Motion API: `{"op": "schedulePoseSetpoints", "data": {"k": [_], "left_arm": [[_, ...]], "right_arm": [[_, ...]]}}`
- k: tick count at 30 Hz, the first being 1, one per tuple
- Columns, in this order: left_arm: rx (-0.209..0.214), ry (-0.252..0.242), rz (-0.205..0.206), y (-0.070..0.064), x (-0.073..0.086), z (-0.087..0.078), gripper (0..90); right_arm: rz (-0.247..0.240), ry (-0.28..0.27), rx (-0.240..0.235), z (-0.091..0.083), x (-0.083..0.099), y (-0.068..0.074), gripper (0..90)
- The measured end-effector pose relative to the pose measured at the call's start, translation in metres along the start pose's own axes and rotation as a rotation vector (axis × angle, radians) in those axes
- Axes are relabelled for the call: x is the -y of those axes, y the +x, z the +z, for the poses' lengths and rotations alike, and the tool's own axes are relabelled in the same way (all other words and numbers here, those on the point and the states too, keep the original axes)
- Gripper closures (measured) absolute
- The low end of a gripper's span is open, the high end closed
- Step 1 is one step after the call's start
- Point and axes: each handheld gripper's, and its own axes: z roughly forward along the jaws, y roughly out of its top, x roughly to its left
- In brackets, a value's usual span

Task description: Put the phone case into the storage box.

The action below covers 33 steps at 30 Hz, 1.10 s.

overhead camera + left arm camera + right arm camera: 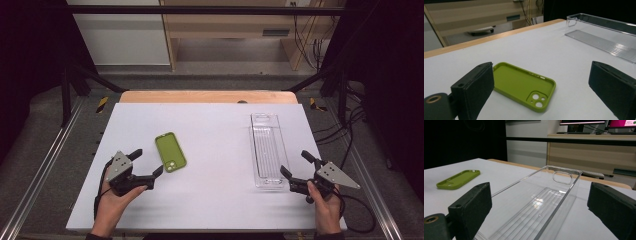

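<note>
a: how far along is it?

b: barely begun, i'd say. the green phone case (170, 152) lies flat on the white table (215, 200), inside up, just ahead of the left gripper (146, 167), whose jaws are spread and empty.

a: and the other side?

b: the right gripper (295, 164) is spread too, facing the clear tray (267, 150), which holds nothing. nothing is picked up yet.

Lab-type recording setup: white table (210, 200) inside black metal frame (70, 85), dark curtains, loose cables (305, 40), monitors (584, 122) on wooden desk (594, 147) behind.
</note>
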Motion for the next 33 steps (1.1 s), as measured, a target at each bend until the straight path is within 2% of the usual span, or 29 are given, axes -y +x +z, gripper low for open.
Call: {"op": "schedulePoseSetpoints", "data": {"k": [7, 10, 13, 20, 23, 24, 25, 27, 28, 29, 30, 33], "left_arm": [[0.031, 0.078, 0.022, -0.004, -0.008, 0.022, 6.9], [0.033, 0.092, 0.016, -0.002, -0.008, 0.029, 7.8], [0.037, 0.13, -0.001, 0.0, -0.007, 0.037, 13.4], [0.041, 0.156, -0.016, 0.002, -0.012, 0.055, 17.1], [0.034, 0.17, -0.003, 0.003, -0.016, 0.059, 22.0], [0.029, 0.179, -0.001, 0.003, -0.017, 0.06, 24.5], [0.034, 0.187, 0.0, 0.004, -0.017, 0.062, 32.3], [0.036, 0.208, 0.003, 0.004, -0.017, 0.064, 35.0], [0.036, 0.221, 0.016, 0.003, -0.018, 0.065, 39.8], [0.032, 0.237, 0.034, 0.003, -0.018, 0.066, 49.3], [0.034, 0.244, 0.035, 0.002, -0.017, 0.066, 49.3], [0.04, 0.279, 0.047, 0.003, -0.015, 0.071, 69.2]], "right_arm": [[0.0, 0.0, 0.008, 0.0, 0.0, 0.0, 5.9], [-0.001, -0.002, 0.006, 0.0, 0.0, 0.0, 5.7], [-0.001, 0.001, 0.006, 0.001, 0.0, 0.001, 5.6], [0.0, 0.002, 0.008, 0.0, 0.0, 0.0, 5.6], [0.0, 0.005, 0.008, 0.0, 0.0, 0.0, 5.6], [-0.002, 0.006, 0.008, 0.0, 0.0, 0.0, 5.6], [0.001, 0.001, 0.006, 0.0, 0.0, 0.001, 5.6], [0.003, -0.002, 0.005, 0.0, -0.001, 0.001, 5.6], [0.0, -0.001, 0.005, 0.0, -0.001, 0.001, 5.6], [-0.005, -0.002, 0.003, 0.0, -0.001, 0.002, 5.6], [-0.005, -0.002, 0.003, 0.0, -0.001, 0.002, 5.6], [-0.004, -0.004, 0.005, -0.001, -0.002, 0.002, 5.6]]}}
